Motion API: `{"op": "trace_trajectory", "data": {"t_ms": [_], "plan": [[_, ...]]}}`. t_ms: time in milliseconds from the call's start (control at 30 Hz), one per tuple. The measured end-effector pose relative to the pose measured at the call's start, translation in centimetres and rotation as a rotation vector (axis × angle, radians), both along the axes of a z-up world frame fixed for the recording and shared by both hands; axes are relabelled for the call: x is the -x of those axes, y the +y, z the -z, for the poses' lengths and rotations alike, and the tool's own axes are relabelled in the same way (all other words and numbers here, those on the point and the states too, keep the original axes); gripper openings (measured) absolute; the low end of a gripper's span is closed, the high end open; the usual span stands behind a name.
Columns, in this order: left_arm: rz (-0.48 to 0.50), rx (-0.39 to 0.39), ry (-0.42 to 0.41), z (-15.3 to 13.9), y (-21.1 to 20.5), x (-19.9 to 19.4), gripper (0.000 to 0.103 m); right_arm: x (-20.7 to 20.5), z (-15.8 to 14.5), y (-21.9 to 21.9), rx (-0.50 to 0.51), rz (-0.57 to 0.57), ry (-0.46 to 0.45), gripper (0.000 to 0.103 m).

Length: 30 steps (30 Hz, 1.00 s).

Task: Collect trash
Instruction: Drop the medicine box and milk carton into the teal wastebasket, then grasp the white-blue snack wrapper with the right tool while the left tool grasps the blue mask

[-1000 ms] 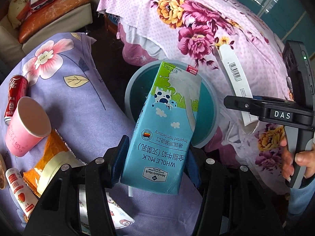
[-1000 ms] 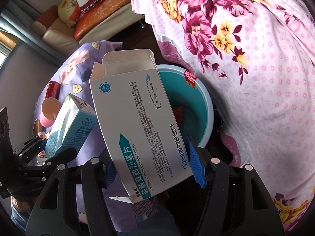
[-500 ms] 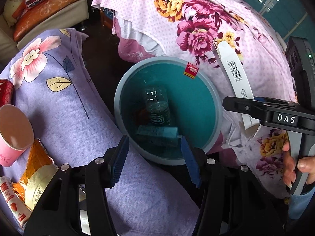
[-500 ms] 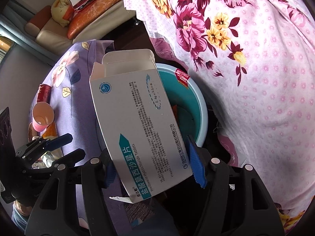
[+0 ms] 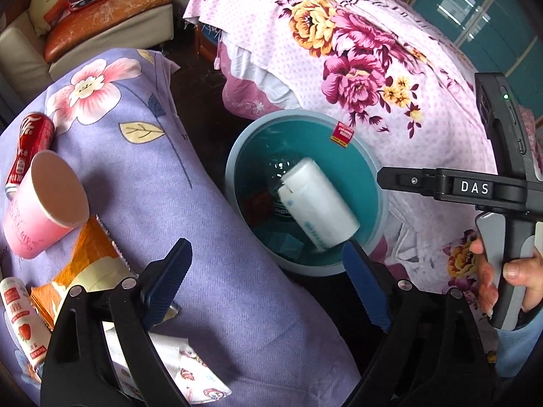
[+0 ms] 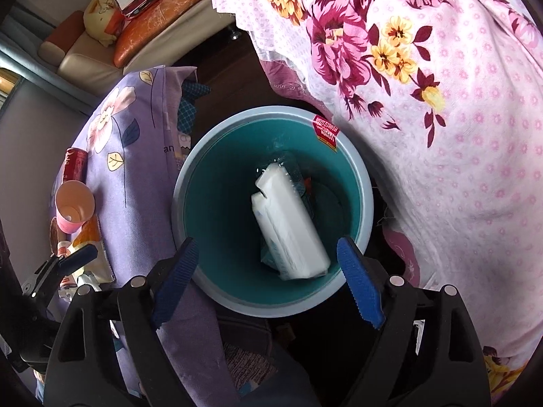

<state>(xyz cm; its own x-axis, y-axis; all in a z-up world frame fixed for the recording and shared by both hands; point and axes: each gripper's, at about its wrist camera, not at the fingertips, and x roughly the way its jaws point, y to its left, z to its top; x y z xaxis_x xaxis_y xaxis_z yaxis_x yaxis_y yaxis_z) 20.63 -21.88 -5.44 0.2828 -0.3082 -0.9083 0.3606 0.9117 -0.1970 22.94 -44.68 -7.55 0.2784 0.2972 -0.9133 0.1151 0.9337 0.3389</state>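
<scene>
A teal bin (image 5: 234,156) with a pale blue rim stands between two cloth-covered surfaces. In it a white medicine box (image 5: 319,203) lies across a clear plastic bottle (image 5: 281,166). The right wrist view shows the same box (image 6: 288,230) inside the bin (image 6: 190,169). My left gripper (image 5: 264,254) hangs over the bin's near rim, jaws opening, nothing between them. My right gripper (image 6: 268,244) hovers above the bin, jaws opening, with the box well below them. On the purple cloth lie a red can (image 5: 30,142), a pink paper cup (image 5: 44,203) and an orange wrapper (image 5: 91,257).
A small red-and-white bottle (image 5: 23,318) and a printed wrapper (image 5: 176,366) lie at the cloth's near left. A pink floral bedcover (image 5: 373,68) borders the bin on the right. A sofa with an orange cushion (image 5: 101,6) stands behind. A hand (image 5: 509,271) holds the right gripper.
The milk carton left my left gripper and fell into the bin. Then the white box dropped from my right gripper into the bin. Both pairs of jaws have spread wider.
</scene>
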Motion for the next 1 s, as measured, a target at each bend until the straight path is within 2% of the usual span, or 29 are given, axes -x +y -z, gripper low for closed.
{"op": "trace_trajectory", "data": {"t_ms": [100, 467, 1000], "plan": [[-0.004, 0.008, 0.004, 0.0, 0.6, 0.6, 0.091, 0.3, -0.2, 0.5, 0.015, -0.008, 0.001, 0.083], [-0.056, 0.028, -0.007, -0.8, 4.9, 3.2, 0.091, 2.0, -1.7, 3.4, 0.030, -0.047, -0.002, 0.083], [-0.166, 0.059, -0.047, -2.2, 14.9, 7.8, 0.091, 5.9, -3.6, 12.6, 0.042, -0.174, 0.001, 0.083]]}}
